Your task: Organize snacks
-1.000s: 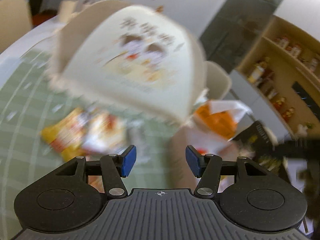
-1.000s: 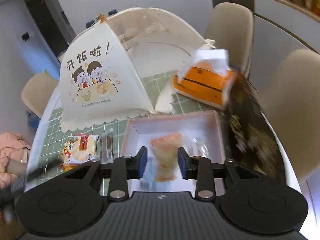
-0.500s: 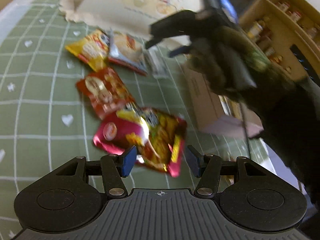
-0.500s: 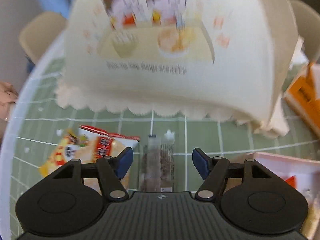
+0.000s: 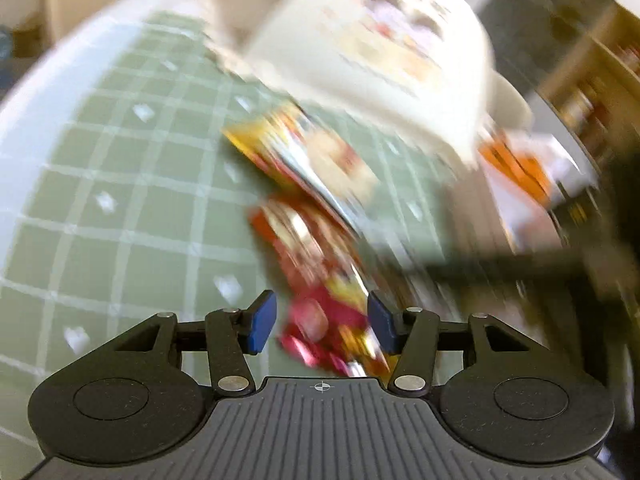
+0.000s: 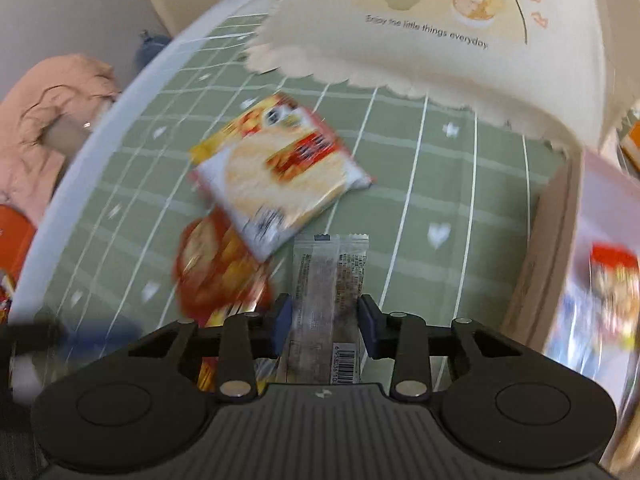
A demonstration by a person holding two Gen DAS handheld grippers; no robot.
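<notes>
Snack bar (image 6: pixel 329 304) in clear wrap is lying lengthwise between my right gripper's (image 6: pixel 325 330) blue pads; my jaws have just been closing, and the pads are sitting at its long edges. My left gripper (image 5: pixel 322 326) is hanging open over a red pouch (image 5: pixel 320 280). Open green cloth (image 6: pixel 440 184) is stretching to 1 o'clock, the pink box wall (image 6: pixel 556 240) standing at 3 o'clock.
</notes>
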